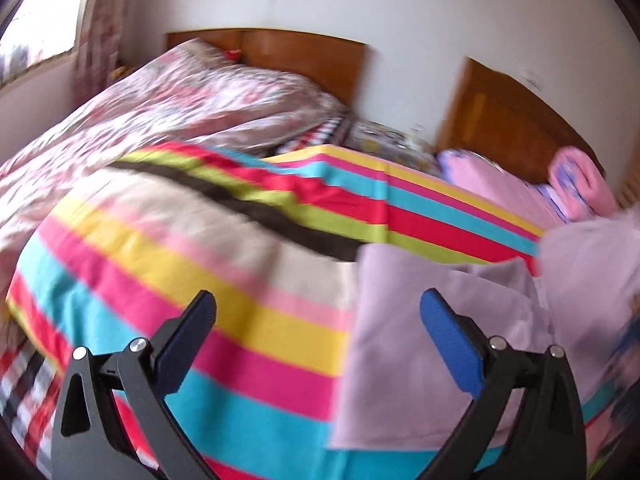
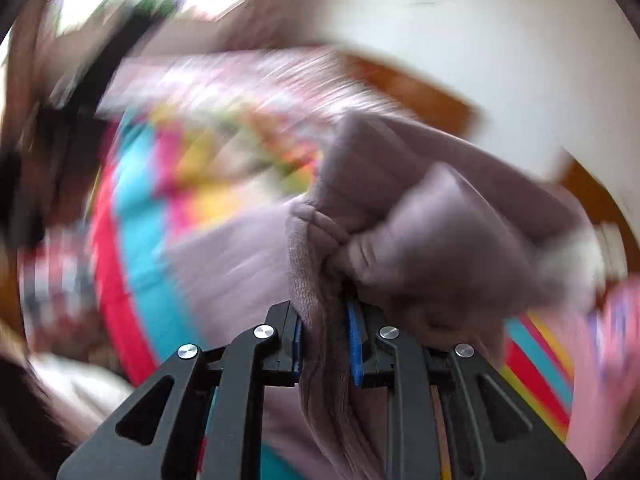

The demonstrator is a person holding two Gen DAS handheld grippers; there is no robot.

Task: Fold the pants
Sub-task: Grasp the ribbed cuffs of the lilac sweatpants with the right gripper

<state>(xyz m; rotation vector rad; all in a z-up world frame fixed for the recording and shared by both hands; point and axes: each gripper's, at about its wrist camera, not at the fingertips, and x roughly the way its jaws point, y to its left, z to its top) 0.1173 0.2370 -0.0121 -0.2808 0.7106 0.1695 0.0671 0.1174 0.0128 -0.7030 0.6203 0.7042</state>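
Bunched mauve pants (image 2: 320, 320) are being pinched in the right gripper (image 2: 326, 340) jaws above the striped bed (image 1: 224, 320); the left gripper (image 1: 318, 320) is hovering spread, empty. Thick folds risk slipping free.

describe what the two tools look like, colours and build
Both look alike. The left tool has two matte black arms with cut-out slots, round silver bolts at the joints, and flat blue textured pads on its fingers. The right tool has the same black frame, silver bolts and blue pads. No cables, markings or sleeves are in view.
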